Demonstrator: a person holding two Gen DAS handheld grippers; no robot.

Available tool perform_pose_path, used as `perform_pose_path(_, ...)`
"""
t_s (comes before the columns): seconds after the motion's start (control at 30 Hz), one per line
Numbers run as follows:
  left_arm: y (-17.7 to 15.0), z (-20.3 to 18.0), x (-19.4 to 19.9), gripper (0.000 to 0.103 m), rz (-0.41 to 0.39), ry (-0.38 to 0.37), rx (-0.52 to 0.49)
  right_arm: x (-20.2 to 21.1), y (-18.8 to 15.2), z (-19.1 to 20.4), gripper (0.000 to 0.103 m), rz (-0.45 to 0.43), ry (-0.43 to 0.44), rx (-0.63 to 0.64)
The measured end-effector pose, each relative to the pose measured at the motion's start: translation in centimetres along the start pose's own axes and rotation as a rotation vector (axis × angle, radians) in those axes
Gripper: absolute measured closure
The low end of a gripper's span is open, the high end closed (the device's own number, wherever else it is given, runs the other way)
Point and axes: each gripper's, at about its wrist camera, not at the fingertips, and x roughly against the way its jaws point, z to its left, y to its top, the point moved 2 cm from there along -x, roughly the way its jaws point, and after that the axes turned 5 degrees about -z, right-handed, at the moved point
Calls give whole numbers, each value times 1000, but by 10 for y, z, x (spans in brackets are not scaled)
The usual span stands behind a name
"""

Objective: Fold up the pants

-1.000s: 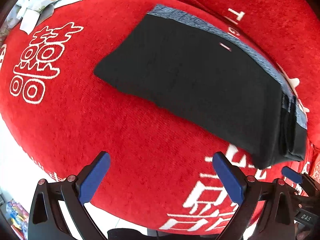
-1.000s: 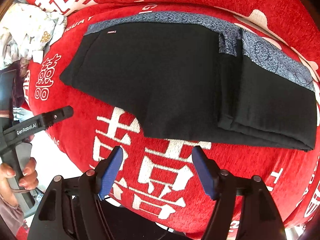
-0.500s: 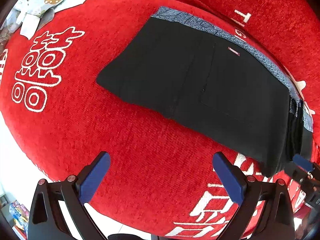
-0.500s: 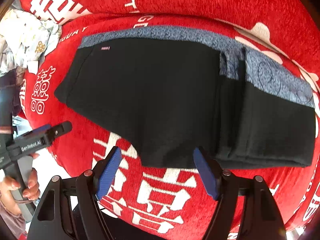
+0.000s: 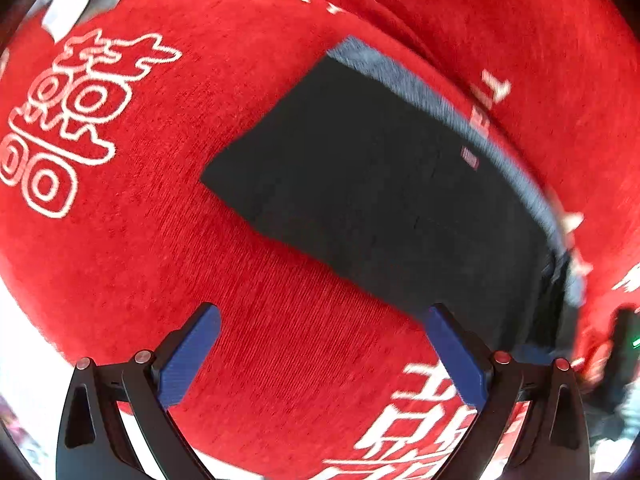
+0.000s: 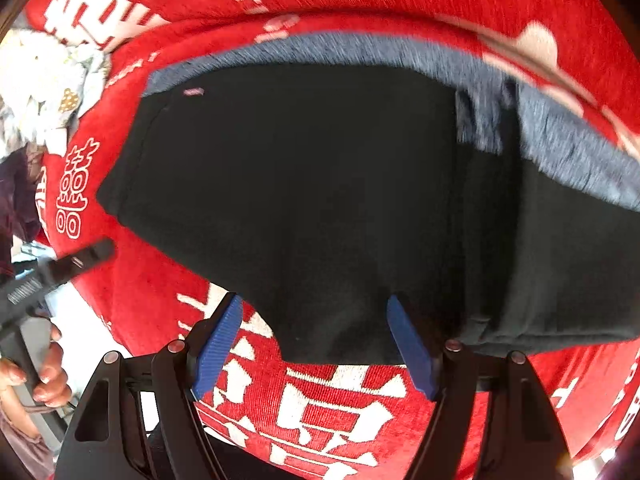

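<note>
The black pants (image 5: 380, 200) lie flat on the red cover (image 5: 140, 260), already doubled lengthwise, with one end folded over at the right so that layered edges stack there — a judgement from how the cloth lies. At least one more fold across appears to remain before the bundle is compact.

In the left wrist view the left gripper (image 5: 320, 352) hovers with its blue fingers (image 5: 192, 352) spread wide and nothing between them. The pants sit from about 12 to 3 o'clock of the fingers, and the near edge just reaches the right-hand fingertip.

In the right wrist view the right gripper (image 6: 316, 340) is also spread wide and grips nothing — the lower corner of the pants (image 6: 320, 200) dips between its fingers at 12 o'clock. Whether the fingers touch the cloth cannot be told.
</note>
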Motion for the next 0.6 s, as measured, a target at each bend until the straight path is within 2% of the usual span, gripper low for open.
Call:
perform_pose_path(0.3, 13, 6, -21, 1, 45, -205, 35, -6, -2, 3, 22, -3, 5, 31)
perform_pose_path(0.4, 17, 0, -27, 1, 34, -209, 33, -8, 0, 6, 20, 3, 6, 36)
perform_pose_path(0.5, 21, -7, -27, 1, 8, -255, 39, -9, 0, 8, 18, 10, 6, 50)
perform_pose_path(0.6, 26, -7, -36, 1, 17, -247, 41, -11, 0, 12, 17, 9, 2, 56)
